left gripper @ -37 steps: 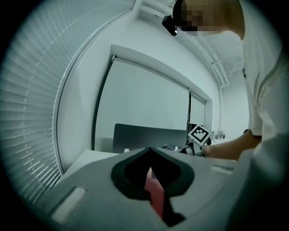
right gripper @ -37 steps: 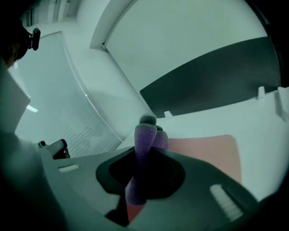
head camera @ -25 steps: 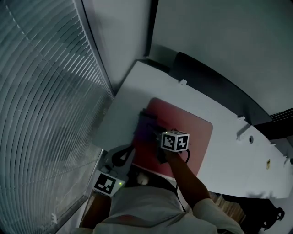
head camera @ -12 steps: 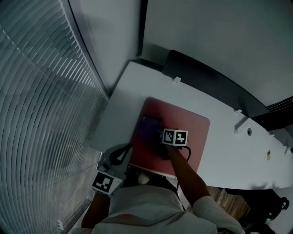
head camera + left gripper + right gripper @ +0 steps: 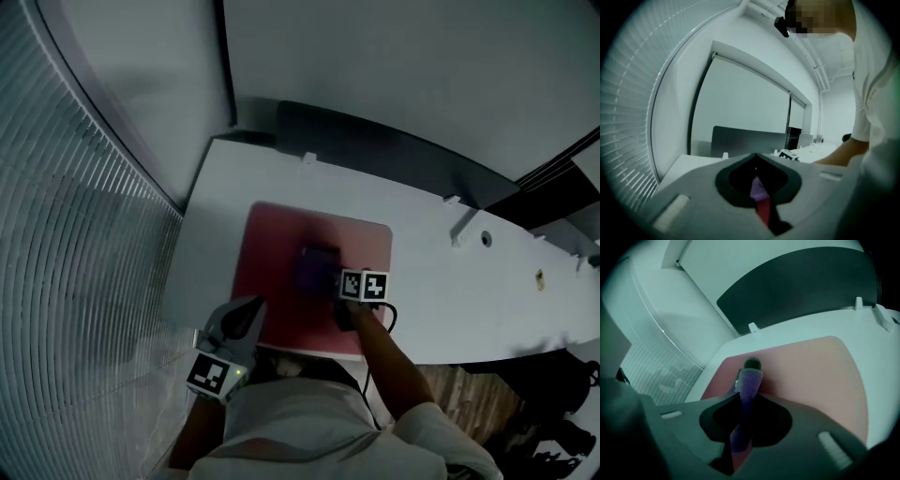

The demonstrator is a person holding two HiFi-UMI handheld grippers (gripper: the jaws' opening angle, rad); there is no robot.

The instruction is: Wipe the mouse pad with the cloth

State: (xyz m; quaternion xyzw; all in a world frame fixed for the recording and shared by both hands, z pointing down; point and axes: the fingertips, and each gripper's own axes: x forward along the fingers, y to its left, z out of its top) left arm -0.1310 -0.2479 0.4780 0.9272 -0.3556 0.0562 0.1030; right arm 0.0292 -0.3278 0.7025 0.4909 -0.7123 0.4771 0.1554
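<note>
My right claw [image 5: 332, 279] clamps the cloth [image 5: 316, 265] mid mouse pad [image 5: 270, 246], wiping likely underway; my left claw [image 5: 246, 321] is closed and empty.

head cam looks steeply down from overhead onto the white table [image 5: 441, 281], well off; right tool [image 5: 328, 277] cam rides low & close behind the cloth [image 5: 747, 390], facing fwd over the mouse pad [image 5: 811, 376]; left tool [image 5: 255, 309] cam sits at the table's near edge, facing level toward the dark partition [image 5: 750, 140]; all 3 share table & partition
</note>
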